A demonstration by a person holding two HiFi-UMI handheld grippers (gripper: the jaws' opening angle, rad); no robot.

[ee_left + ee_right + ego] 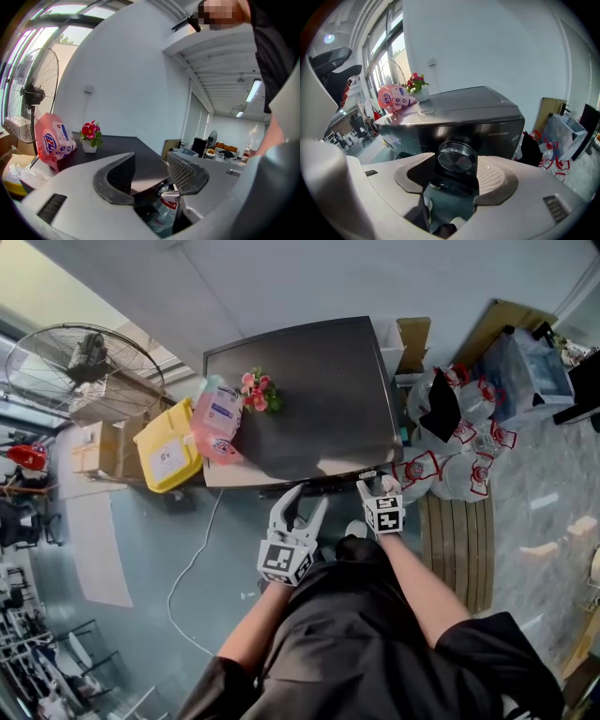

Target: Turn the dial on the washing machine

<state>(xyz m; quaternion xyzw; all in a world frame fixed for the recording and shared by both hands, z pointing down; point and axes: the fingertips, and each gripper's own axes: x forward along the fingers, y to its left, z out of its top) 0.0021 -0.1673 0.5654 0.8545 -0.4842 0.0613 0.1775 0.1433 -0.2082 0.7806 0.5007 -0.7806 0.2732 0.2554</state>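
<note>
Standing close against the front of the washing machine [309, 399], we are holding both tools low at its near edge. Our left tool [150, 171] is hanging beside the machine's front with its jaws a narrow way apart and nothing between them; it is taking no part in the work at this moment. Our right tool [457, 164] is pointing straight at the dial [457, 154], a round, glassy knob sitting on the dark front panel. Its jaws are standing moderately wide, one on each side of the knob, so the dial is filling the gap at their tips, though we are not seeing enough to say that the pads are pressing on it. We are judging the approach and alignment as done, while the closing on the knob and the turn itself are remaining. Farther on, across the machine's flat top, a pink detergent bag [217, 418] is lying at the left edge with a small pot of red flowers [258, 390] just beside it. Beyond the machine, a standing fan [84, 357] is leaning near the wall.
</note>
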